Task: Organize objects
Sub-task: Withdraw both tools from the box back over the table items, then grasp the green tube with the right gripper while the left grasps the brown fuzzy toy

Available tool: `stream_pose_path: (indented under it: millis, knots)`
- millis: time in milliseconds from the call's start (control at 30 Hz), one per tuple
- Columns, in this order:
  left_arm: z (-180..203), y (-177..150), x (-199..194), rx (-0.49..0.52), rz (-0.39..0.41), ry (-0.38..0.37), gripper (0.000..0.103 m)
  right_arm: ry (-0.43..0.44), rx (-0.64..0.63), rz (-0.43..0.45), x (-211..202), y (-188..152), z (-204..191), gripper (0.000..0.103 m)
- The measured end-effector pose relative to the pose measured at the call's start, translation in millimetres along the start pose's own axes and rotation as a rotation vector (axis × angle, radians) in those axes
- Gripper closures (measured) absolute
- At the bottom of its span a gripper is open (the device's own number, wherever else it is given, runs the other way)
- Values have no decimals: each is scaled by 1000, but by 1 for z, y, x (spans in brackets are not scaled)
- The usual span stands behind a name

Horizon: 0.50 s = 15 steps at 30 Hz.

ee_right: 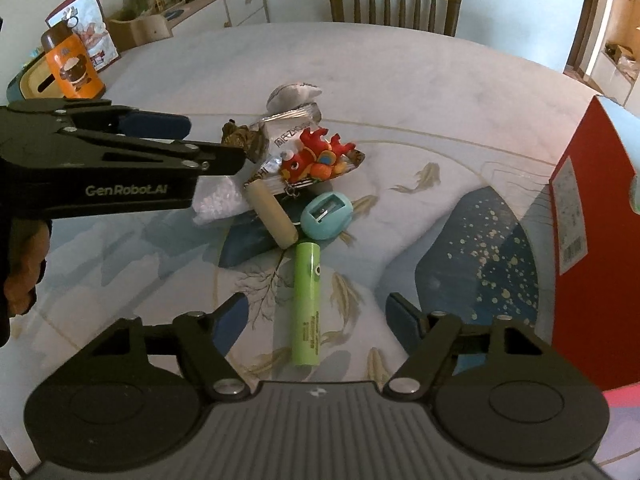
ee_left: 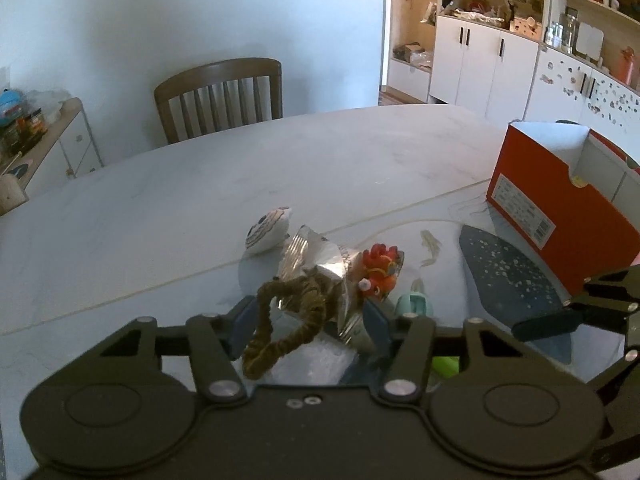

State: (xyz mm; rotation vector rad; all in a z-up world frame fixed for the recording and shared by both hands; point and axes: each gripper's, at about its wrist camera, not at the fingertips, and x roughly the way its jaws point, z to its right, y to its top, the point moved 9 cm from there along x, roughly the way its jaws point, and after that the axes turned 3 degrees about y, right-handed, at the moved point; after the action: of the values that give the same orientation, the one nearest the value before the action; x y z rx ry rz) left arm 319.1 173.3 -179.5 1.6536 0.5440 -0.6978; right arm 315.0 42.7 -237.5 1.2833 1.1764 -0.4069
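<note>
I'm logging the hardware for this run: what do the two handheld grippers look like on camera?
Both are matte black linkage grippers with silver pivot bolts, round housings and dark blue pads. The left gripper carries white "GenRobot.AI" lettering on its side. The right gripper has a grey ribbed body with a small white logo. The hand on the left handle shows a dark cuff. No cables visible.

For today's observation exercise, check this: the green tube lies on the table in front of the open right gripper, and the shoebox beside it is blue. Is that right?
Not quite. The shoebox is red, not blue, as the right wrist view shows. The rest holds: the green tube lies on the table in front of the open right gripper.
</note>
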Motion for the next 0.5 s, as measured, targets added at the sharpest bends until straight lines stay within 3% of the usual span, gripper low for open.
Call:
stream_pose_path:
  millis: [500]
  knots:
    - [3,1,8,-12,-21,-18,82,3,-73,-29,16,0,-15,68]
